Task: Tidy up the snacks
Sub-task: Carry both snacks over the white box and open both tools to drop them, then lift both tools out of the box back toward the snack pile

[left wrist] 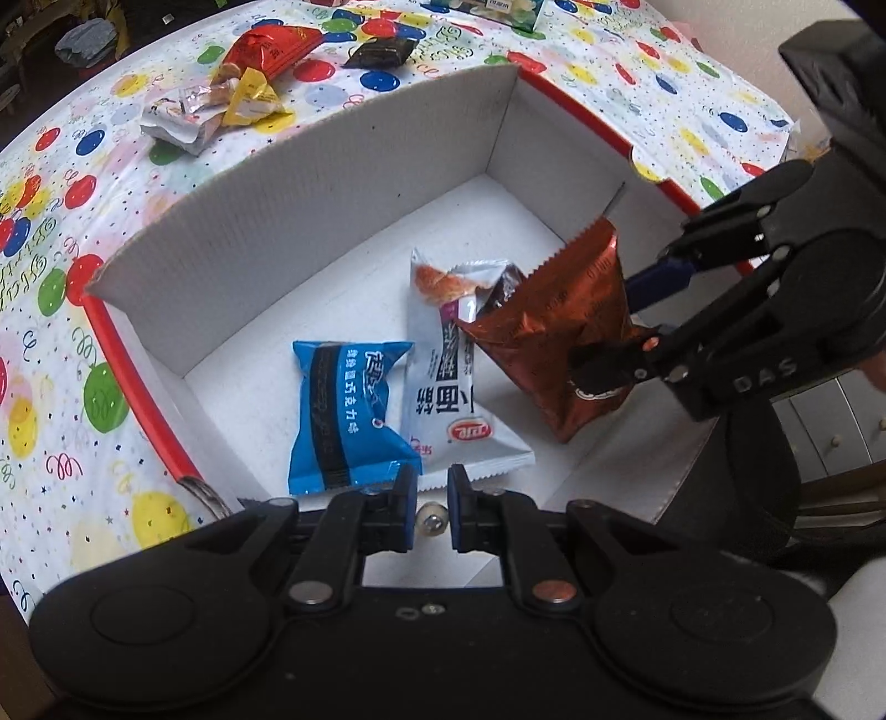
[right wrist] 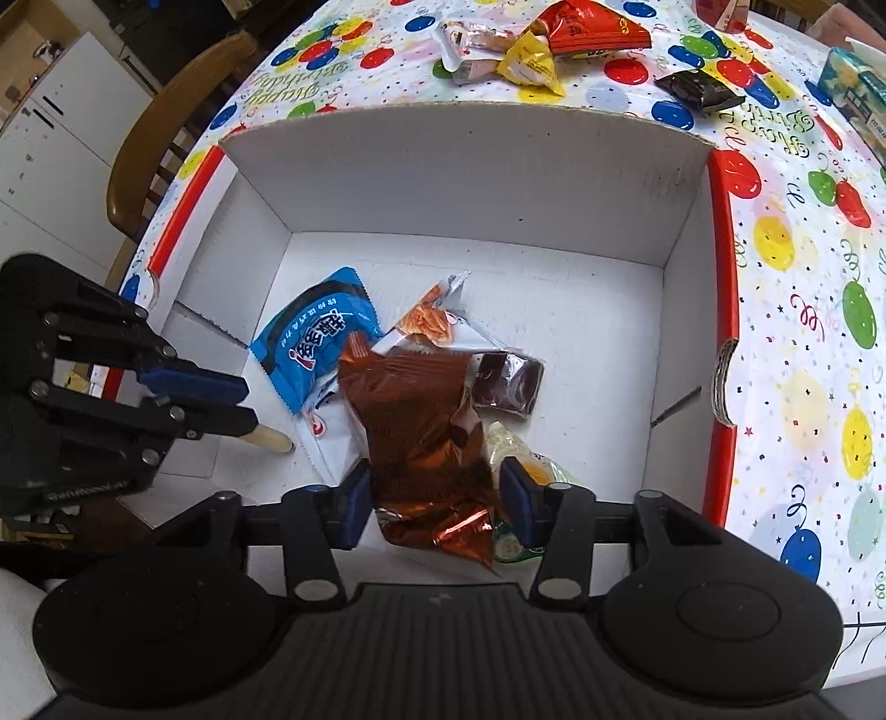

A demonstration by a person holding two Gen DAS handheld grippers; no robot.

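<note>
- Two grippers are seen over a white cardboard box (right wrist: pixel 470 183) with red outer edges, which is set on a balloon-print tablecloth (right wrist: pixel 803 277).
- The right gripper (right wrist: pixel 437 495) is closed on a copper-brown foil packet (right wrist: pixel 421 421); in the left wrist view the packet (left wrist: pixel 559 338) is seen held above the box floor at centre right, pinched between the fingers of the right gripper (left wrist: pixel 620 332).
- The left gripper (left wrist: pixel 432 501) is held with its blue pads nearly together, only a narrow gap being left, and nothing is gripped; in the right wrist view it (right wrist: pixel 243 404) is seen at the left edge of the frame, beside the box wall.
- On the box floor a blue snack packet (right wrist: pixel 315 343) is laid, with a white bread packet (left wrist: pixel 454 399) just beside it and partly under the foil packet.
- A small dark brown packet (right wrist: pixel 509 382) is seen right of the foil packet, and a green-and-yellow packet (right wrist: pixel 515 448) is partly hidden under the right gripper.
- Outside the box, at the top of the right wrist frame, a red packet (right wrist: pixel 592 27), a yellow packet (right wrist: pixel 529 63), a silver wrapper (right wrist: pixel 470 50) and a black packet (right wrist: pixel 700 88) are laid on the tablecloth.
- A wooden chair (right wrist: pixel 166 138) is seen at the upper left.
</note>
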